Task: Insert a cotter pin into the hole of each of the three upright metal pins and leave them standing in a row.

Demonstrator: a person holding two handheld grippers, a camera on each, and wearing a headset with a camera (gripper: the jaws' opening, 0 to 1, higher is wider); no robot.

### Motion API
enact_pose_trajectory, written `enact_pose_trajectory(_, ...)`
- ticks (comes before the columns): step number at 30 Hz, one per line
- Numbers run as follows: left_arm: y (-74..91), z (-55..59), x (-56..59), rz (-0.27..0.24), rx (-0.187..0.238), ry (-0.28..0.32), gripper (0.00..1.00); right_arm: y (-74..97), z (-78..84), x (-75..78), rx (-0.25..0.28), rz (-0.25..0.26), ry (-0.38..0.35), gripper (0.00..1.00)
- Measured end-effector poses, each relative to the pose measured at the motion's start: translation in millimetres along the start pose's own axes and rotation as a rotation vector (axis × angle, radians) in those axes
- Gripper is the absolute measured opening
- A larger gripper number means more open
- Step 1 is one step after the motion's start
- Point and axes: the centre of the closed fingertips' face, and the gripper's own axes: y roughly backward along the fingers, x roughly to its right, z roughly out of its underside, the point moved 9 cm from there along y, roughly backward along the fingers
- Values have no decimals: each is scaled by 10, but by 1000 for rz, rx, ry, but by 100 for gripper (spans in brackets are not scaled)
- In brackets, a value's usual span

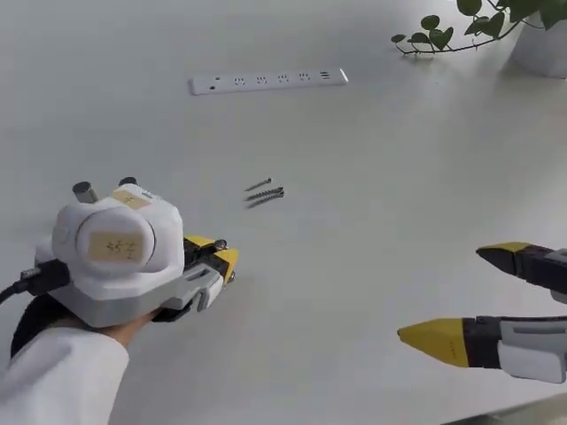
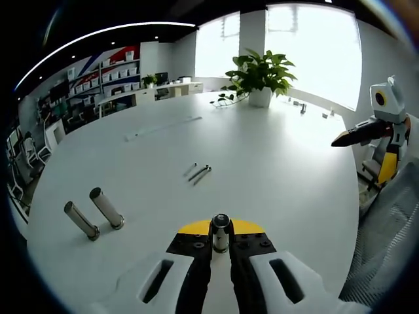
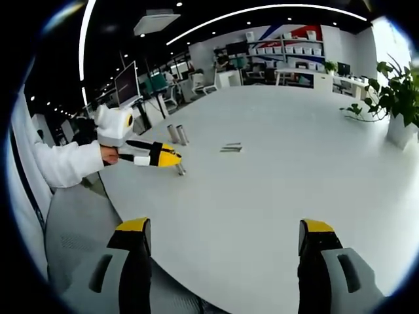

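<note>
Here, the left tool was shut tight on one pin. The pin was gripped between the yellow tips and held low over the white desk, near the desk's edge. In the right gripper view the pin was seen hanging down from the tips, but whether it touched the desk could not be told. The left tool was held by a hand in a white sleeve.

Two other pins were stood side by side on the desk, off to the left of the left tool and apart from it. The cotter pins were laid flat in a small bunch on the desk, out in front of the left tool and not touched by anything.

The right tool was held out over the near right side of the desk. Its tips were spread wide, with nothing between them.

A power strip was laid farther back on the desk. A plant in a white pot was placed at the far right corner.
</note>
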Motion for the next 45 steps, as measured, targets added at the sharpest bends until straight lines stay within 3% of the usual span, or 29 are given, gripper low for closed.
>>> enact_pose_trajectory(3,-7,22,22,-5,-5,-20,7,3,8,-6,-3,0,-2,91)
enact_pose_trajectory(5,-11,34,15,-23,-6,4,7,4,15,-11,-5,-1,-4,91)
enact_pose_trajectory(13,-10,63,27,-58,32,-19,7,19,36,-16,-5,-3,-7,92)
enact_pose_trajectory(16,-5,71,48,-39,49,-28,8,21,35,-14,-2,-4,-9,92)
enact_pose_trajectory(19,16,52,52,-40,64,-24,20,23,33,-12,-1,-5,-7,92)
enact_pose_trajectory(21,50,22,54,-31,69,-27,38,24,32,-13,2,-7,-9,92)
enact_pose_trajectory(23,84,-7,70,19,99,10,50,22,33,-14,2,-10,-6,92)
enact_pose_trajectory(26,157,-23,70,98,135,8,56,16,31,-14,2,-15,-4,92)
enact_pose_trajectory(28,234,-33,88,156,165,65,61,10,25,-14,3,-18,-2,92)
enact_pose_trajectory(30,323,-24,87,200,168,65,70,4,17,-17,3,-23,3,92)
enact_pose_trajectory(32,392,7,78,212,163,45,78,-3,6,-20,5,-29,7,92)
enact_pose_trajectory(34,453,48,94,238,137,54,82,-14,-6,-20,2,-36,13,92)
enact_pose_trajectory(37,551,93,150,258,120,55,97,-31,-25,-13,-2,-44,20,92)
enact_pose_trajectory(40,658,116,205,273,98,41,99,-38,-53,3,3,-49,24,91)
enact_pose_trajectory(41,691,125,253,311,93,97,99,-39,-62,6,4,-52,25,91)
enact_pose_trajectory(42,718,114,295,348,132,132,99,-42,-71,10,5,-54,28,91)
enact_pose_trajectory(43,745,113,314,360,140,128,99,-48,-85,15,3,-59,33,91)
enact_pose_trajectory(45,795,140,332,356,115,97,99,-60,-110,24,1,-65,45,91)
